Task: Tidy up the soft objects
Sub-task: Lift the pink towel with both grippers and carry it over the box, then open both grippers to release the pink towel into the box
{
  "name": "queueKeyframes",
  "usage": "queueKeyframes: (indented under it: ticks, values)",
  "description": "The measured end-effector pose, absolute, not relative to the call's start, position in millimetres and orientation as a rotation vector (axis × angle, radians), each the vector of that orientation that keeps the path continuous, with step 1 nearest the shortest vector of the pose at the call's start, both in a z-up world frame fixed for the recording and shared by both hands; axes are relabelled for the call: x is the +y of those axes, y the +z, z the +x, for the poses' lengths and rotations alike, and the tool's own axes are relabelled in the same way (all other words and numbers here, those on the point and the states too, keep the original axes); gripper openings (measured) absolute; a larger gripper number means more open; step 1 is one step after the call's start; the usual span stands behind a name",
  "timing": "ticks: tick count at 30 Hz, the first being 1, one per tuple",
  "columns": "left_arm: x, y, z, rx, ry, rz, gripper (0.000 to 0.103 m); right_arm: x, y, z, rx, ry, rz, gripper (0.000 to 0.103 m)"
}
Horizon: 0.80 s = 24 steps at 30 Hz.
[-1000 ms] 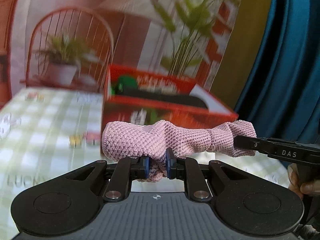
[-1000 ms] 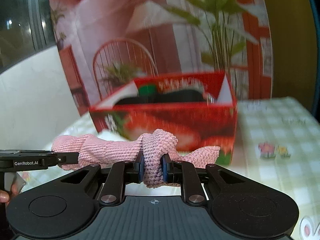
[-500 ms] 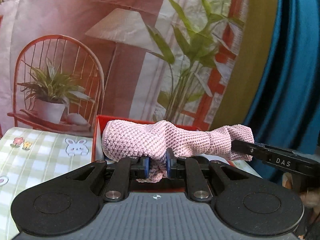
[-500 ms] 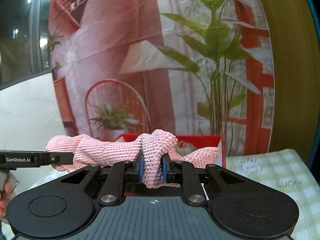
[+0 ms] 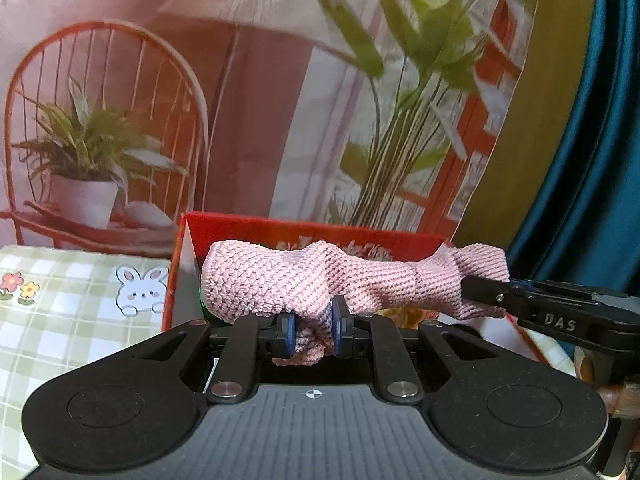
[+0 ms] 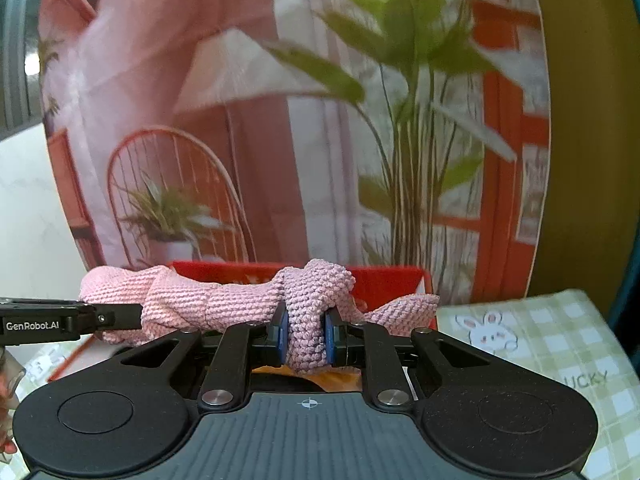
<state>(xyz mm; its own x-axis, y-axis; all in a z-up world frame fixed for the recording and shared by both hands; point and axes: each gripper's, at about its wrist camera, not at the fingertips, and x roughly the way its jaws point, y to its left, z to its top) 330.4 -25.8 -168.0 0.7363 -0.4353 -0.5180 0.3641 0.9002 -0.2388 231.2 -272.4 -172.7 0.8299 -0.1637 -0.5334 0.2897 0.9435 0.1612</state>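
Cloth (image 5: 320,280) is what I carry now, a pink knitted piece, stretched between my two grippers above the red box (image 5: 240,228). My left gripper (image 5: 314,330) pinches a bunched fold of it between the blue pads (image 5: 289,330), and my right gripper (image 6: 306,338) pinches another fold near the other end. Both jaws are pressed together on the fabric, with only a thick lump of knit between them.

I judge several risks from here. The fabric is soft and stretchy, so if I pull my hands apart too much, a fold can slip out of one grip, and then the cloth swings down from the other gripper. If I let go too early, or with one hand before the other, the loose end (image 6: 404,308) can fall on the box wall or outside, on the checked tablecloth (image 6: 560,328). I cannot see the full inside of the box, because the cloth and the grippers hide it, so it may also land on something already there.

The cloth looks thick, with a coarse, bumpy weave. It is rolled or folded into a long bundle, fat at the left end and narrow in the middle.
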Motion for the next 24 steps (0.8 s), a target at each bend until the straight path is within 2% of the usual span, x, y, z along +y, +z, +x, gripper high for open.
queueKeyframes:
  ticks: [9,19,21,23,24]
  values:
    - [-25.3,-185.5,358.3,0.730,-0.427,-0.175,0.017,-285.2,-195.1,261.3,0.707,-0.187,0.255,0.016]
    - [-34.8,-191.9,358.8,0.743,-0.405,-0.127,0.019,-282.8,-206.1,271.9,0.786,-0.169,0.257,0.017]
    - [-37.9,-186.2,354.4,0.735,-0.393,-0.104,0.032,-280.6,-203.7,270.7,0.793,-0.164,0.228,0.021]
    - [-37.5,-180.1,349.6,0.719,-0.387,-0.098,0.065,-279.4,-200.4,267.5,0.791,-0.170,0.202,0.027]
    - [-36.2,-176.7,346.3,0.707,-0.391,-0.101,0.073,-277.8,-198.4,264.6,0.781,-0.171,0.184,0.030]
